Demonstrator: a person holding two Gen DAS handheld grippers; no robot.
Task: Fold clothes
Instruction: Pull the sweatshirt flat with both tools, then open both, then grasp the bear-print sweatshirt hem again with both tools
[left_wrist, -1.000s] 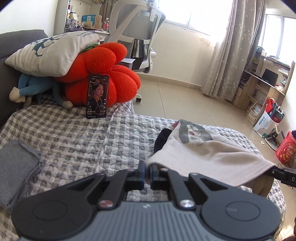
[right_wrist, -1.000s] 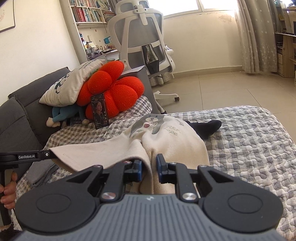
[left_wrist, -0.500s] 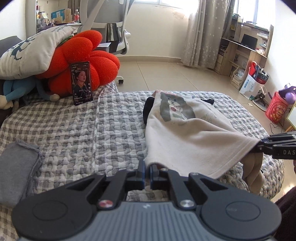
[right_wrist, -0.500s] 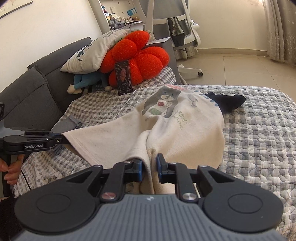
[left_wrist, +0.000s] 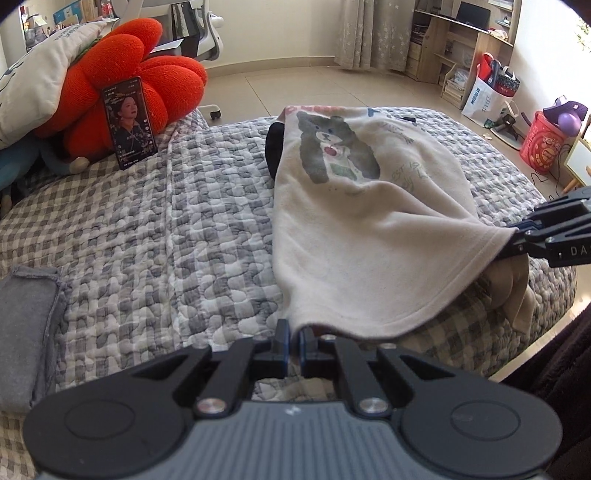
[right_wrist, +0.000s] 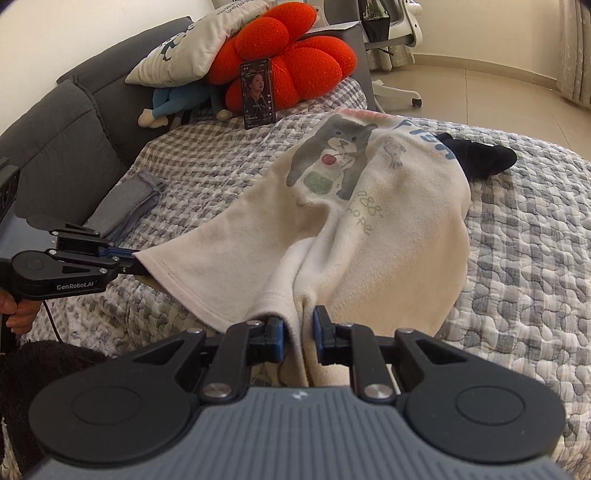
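Observation:
A cream shirt with a grey bear print lies stretched over the quilted bed, its hem lifted toward me. My left gripper is shut on the hem's left corner. My right gripper is shut on a bunched fold at the hem's right corner. A dark garment pokes out from under the shirt's far end. Part of the cream cloth hangs below the right gripper.
A folded grey garment lies at the bed's left. A phone leans on an orange flower cushion. A white pillow and grey sofa back stand behind. Bags sit on the floor to the right.
Both grippers have sunk and tipped downward with the hem, and the shirt now lies flatter and more spread across the bed. Both grips are unchanged.

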